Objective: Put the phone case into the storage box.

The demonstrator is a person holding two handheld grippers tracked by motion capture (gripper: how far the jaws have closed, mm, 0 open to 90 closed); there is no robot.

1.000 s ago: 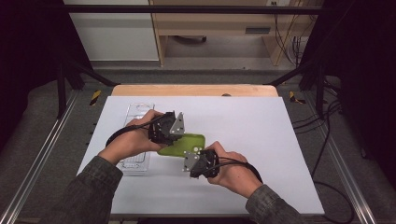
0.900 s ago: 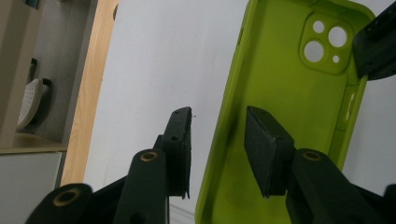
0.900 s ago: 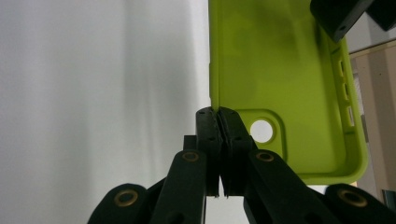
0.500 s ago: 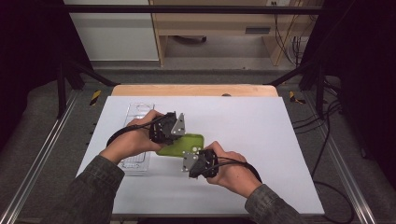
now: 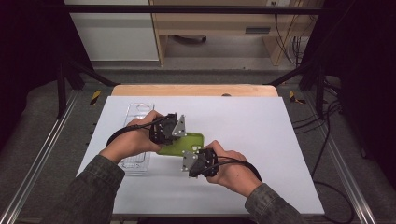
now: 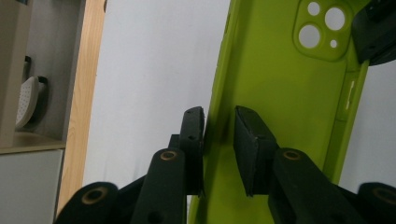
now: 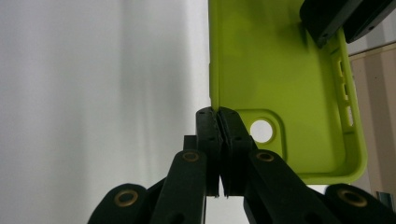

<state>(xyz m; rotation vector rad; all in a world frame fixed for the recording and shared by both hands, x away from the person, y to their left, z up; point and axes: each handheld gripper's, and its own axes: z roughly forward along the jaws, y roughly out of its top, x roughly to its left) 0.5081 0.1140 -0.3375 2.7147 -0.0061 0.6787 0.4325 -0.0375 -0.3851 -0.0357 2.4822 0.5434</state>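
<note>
The right gripper (image 7: 218,114) is clamped on the side wall of the lime-green phone case (image 7: 275,70) (beside its camera cut-out). The left gripper (image 6: 219,123) straddles the opposite edge, jaws apart, not pinching. The case lies mid-table on the white tabletop (image 5: 243,116), with a clear plastic tray (image 5: 137,114) just left.

A white table (image 5: 261,140) bears two things — a green phone case (image 5: 184,142), a clear tray (image 5: 136,135).
</note>
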